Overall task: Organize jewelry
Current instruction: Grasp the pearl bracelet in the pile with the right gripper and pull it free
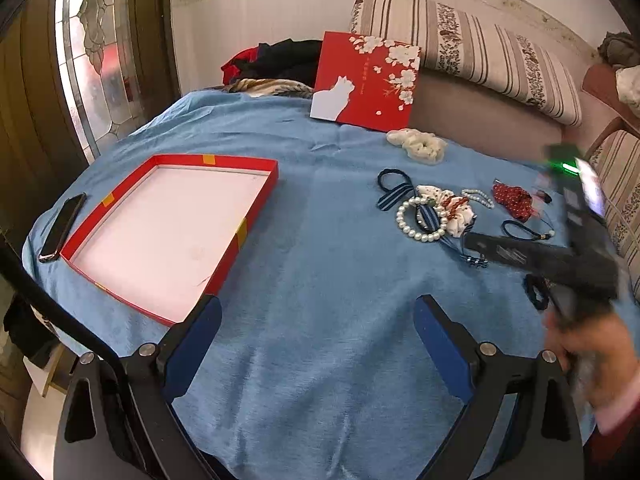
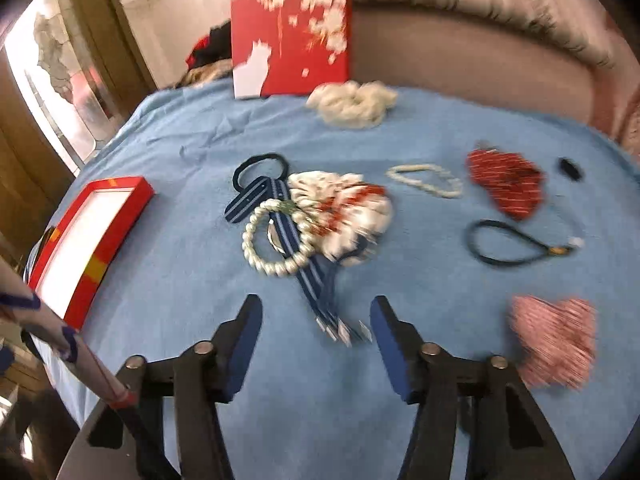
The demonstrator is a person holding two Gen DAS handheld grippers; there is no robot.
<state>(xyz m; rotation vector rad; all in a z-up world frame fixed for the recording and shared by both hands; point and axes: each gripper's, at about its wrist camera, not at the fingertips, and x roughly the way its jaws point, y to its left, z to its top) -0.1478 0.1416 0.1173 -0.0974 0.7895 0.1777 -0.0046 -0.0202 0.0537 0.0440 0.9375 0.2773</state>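
A shallow red box [image 1: 256, 208] with a white floor lies open on the blue cloth at the left. My left gripper [image 1: 318, 320] hovers open over bare cloth near its corner, holding nothing. To the right lies a heap: a pearl bracelet [image 2: 256, 252], a blue striped ribbon tie [image 2: 256, 200] and a white-and-red scrunchie [image 2: 352, 208]. My right gripper [image 2: 316, 312] stands open just short of this heap. The ribbon's loose ends [image 2: 340, 328] lie between its fingers, and the pads are not touching them. In the left wrist view the right gripper [image 1: 472, 240] shows as a blurred dark shape.
The red lid with a white cat [image 1: 364, 80] leans at the back. Around the heap lie a cream scrunchie [image 2: 352, 104], a thin pearl bracelet [image 2: 424, 184], a red scrunchie [image 2: 508, 184], a dark cord loop [image 2: 500, 256] and a pink striped scrunchie [image 2: 556, 340]. A phone [image 1: 62, 226] lies left of the box.
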